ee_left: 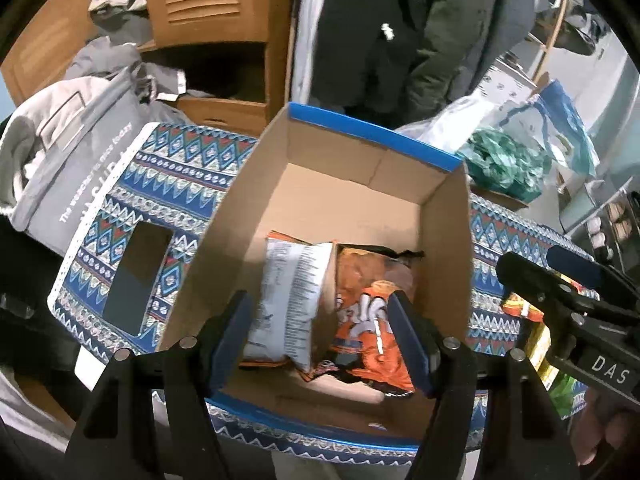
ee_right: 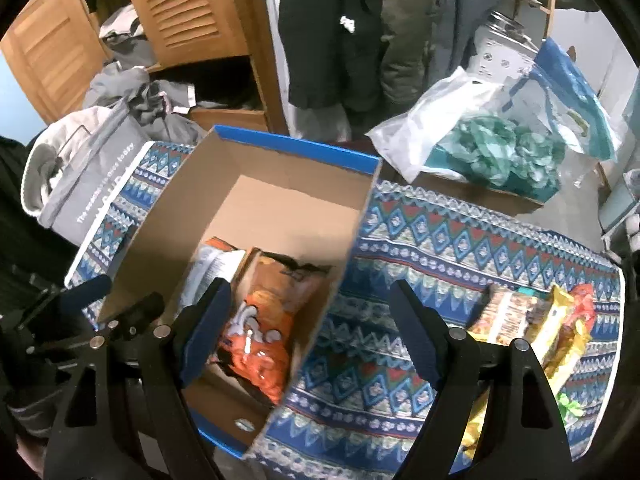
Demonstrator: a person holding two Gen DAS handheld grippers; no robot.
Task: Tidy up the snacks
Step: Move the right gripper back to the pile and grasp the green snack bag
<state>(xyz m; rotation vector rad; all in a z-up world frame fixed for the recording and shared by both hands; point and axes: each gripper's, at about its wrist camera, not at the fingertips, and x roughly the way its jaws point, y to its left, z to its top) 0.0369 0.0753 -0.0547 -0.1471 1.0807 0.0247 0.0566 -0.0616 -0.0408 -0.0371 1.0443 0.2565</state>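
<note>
Both of our tools hang wide open with nothing in them. Our left tool (ee_left: 318, 338) hovers over the cardboard box (ee_left: 448, 240), its fingers spread to either side of the two bags lying inside. Our right tool (ee_right: 310, 340) sits over the box's right wall, one finger above the box and the other above the patterned cloth (ee_right: 460, 248) that covers the counter.

Inside the box, an orange snack bag (ee_left: 368, 320) lies flat, and a white-backed bag (ee_left: 288, 292) rests beside it, partly over its left edge. More snacks (ee_right: 532, 320) wait outside on the cloth, off to the right of the box: a cluster of yellow, orange and nut-bar wrappers, well apart from the box. We judge these are what remains to be moved in.

Risks we see from here: the right tool is close to the box wall, so swinging toward the loose snacks could knock the light, nearly empty box out of place. Slick wrappers piled together may slip from a pinch, or two may come up at once. A dark phone (ee_left: 136, 276) lies on the cloth left of the box, where a shoved box could push it.
</note>
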